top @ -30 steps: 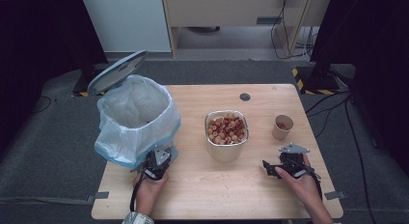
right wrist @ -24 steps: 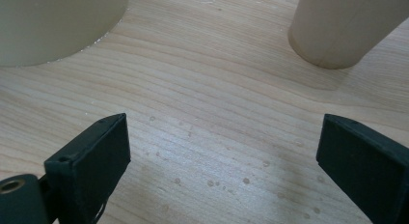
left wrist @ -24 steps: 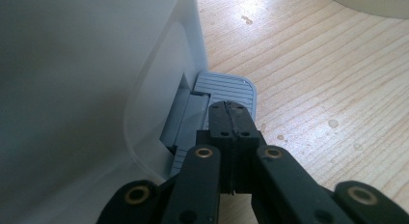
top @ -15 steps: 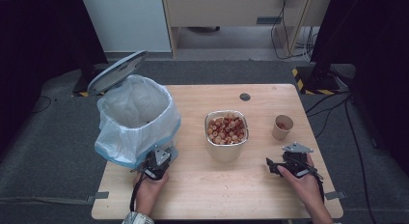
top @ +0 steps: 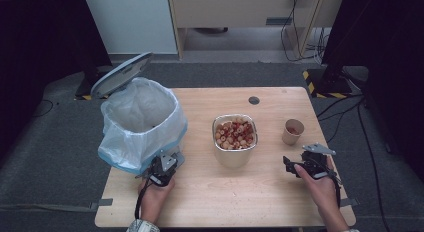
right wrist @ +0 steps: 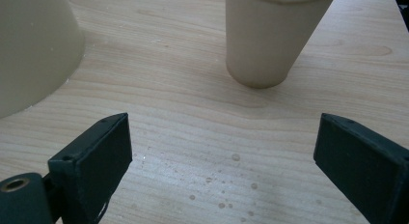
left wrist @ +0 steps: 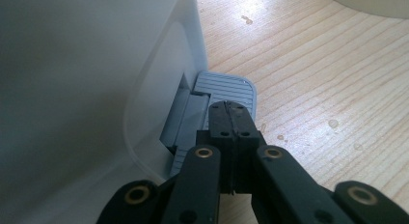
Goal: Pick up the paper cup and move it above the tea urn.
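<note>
Wooden tabletop [top: 210, 192] is being lit evenly against a dark room, and everything is being placed here relative to the steel container of reddish pieces [top: 235, 137] at its middle. To the left of that container, a white pedal bin [top: 140, 122] lined with a pale plastic bag is being held open, its grey lid [top: 120, 74] tilted up behind it. The left gripper [left wrist: 230, 119], with its jaws pressed together and empty, is being pushed down on the ribbed grey pedal [left wrist: 226, 86] at the bin's foot; compared with a second ago nothing on this side is being altered, so the lid is being kept up. To the right of the container, the right gripper [right wrist: 222, 151] is being held with its jaws spread wide, and it is being shifted slightly rightward and nearer the small paper cup [right wrist: 275, 31], which is standing just beyond its jaws. Judging from this, the cup is probably being lined up for a grasp, perhaps for emptying into the opened bin.
</note>
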A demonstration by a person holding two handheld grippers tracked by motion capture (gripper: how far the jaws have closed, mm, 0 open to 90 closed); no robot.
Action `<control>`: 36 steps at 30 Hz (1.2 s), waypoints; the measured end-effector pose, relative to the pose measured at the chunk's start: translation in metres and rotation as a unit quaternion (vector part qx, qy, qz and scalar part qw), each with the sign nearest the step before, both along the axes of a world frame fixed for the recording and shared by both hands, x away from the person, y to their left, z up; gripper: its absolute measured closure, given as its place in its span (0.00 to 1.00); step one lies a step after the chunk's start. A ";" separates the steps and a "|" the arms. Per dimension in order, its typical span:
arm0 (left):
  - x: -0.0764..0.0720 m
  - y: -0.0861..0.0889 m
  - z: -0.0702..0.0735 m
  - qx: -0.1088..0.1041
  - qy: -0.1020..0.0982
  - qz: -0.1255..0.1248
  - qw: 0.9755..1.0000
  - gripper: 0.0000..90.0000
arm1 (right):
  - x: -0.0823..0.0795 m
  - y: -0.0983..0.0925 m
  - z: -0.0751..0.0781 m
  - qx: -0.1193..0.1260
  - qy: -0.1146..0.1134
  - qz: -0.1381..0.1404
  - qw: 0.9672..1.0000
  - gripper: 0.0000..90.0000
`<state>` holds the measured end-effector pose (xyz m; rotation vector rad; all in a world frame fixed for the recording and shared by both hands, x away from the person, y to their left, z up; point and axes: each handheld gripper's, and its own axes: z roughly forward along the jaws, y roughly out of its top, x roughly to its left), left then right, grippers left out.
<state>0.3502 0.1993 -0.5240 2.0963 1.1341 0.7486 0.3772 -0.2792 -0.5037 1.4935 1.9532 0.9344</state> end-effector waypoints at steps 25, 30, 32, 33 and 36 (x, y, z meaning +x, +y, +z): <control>0.000 0.001 0.000 -0.001 0.002 -0.001 1.000 0.99 | 0.065 -0.003 0.017 0.006 -0.028 -0.047 0.999 0.07; 0.000 0.001 0.000 -0.001 0.002 0.000 1.000 0.99 | 0.076 -0.001 0.007 0.018 -0.031 -0.037 0.999 0.08; 0.000 0.001 0.000 -0.001 0.002 -0.001 1.000 0.99 | 0.080 -0.001 0.003 0.023 -0.034 -0.045 0.998 0.10; 0.000 0.001 0.000 -0.001 0.001 0.000 1.000 0.99 | 0.082 -0.001 0.001 0.026 -0.034 -0.049 0.998 0.11; 0.000 0.001 0.000 -0.002 0.002 0.000 1.000 0.99 | 0.086 -0.001 -0.004 0.027 -0.042 -0.052 0.997 0.15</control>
